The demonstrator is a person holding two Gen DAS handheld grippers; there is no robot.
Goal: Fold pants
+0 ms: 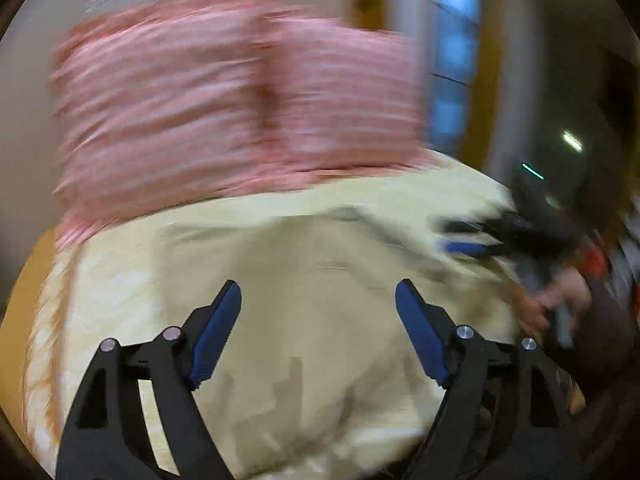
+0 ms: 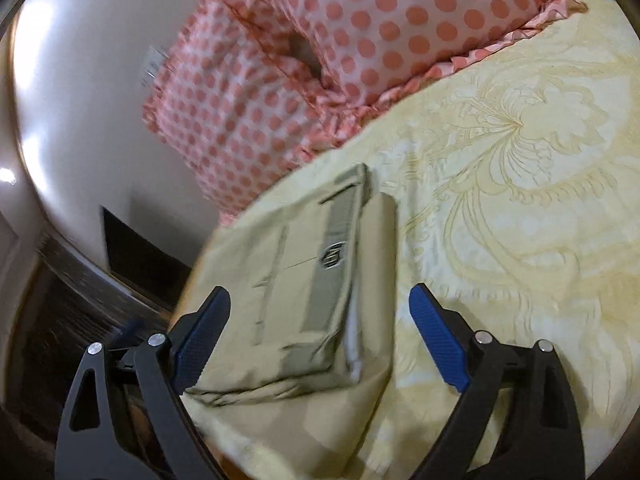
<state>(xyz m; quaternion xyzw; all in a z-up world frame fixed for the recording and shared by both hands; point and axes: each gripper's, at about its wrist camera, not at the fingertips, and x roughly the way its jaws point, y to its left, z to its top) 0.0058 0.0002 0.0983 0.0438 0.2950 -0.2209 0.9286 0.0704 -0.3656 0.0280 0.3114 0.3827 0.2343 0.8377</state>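
The khaki pants (image 2: 320, 280) lie folded into a flat packet on the yellow patterned bedspread (image 2: 520, 184), near its left edge, with the waistband and a small round logo on top. In the left wrist view they are a blurred beige mass (image 1: 304, 300).

The right gripper (image 2: 320, 320) is spread wide, its blue pads on each side of the packet, and it grips nothing. The left gripper (image 1: 318, 320) is also wide open above the pants and holds nothing; I cannot tell if it touches them.

Behind stand pink polka-dot pillows (image 2: 360, 28) against the wall (image 2: 80, 80).
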